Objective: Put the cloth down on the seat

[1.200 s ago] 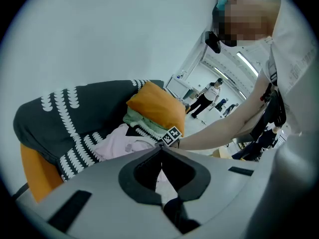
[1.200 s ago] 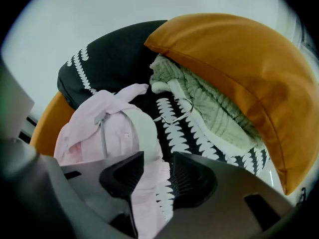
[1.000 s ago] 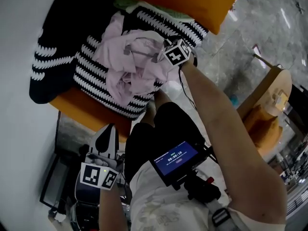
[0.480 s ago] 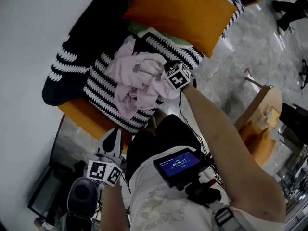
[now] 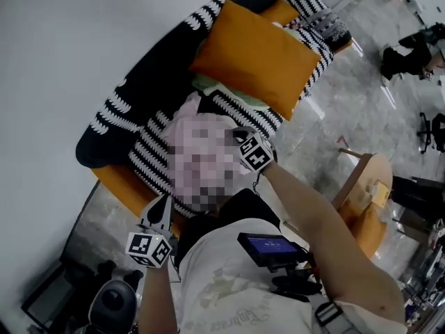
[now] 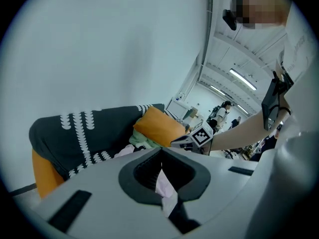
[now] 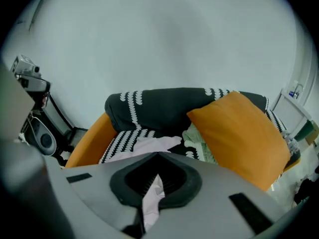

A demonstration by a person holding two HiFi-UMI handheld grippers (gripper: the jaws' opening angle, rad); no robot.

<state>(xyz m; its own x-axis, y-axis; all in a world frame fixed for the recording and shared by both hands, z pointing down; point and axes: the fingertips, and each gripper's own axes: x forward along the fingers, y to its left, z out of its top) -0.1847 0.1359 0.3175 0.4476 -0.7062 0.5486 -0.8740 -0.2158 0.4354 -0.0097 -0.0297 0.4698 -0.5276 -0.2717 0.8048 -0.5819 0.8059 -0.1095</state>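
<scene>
Cloth [image 7: 144,146]: edge pinched in closed right claw [image 7: 149,193].
Left claw [image 6: 162,183]: jaws narrow.
Risk: thin pinch slips and cloth misses seat [image 7: 117,138].

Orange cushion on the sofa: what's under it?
A pale green cloth pokes out beneath the orange cushion, lying over the striped throw. How far it runs under the cushion is covered.
</scene>
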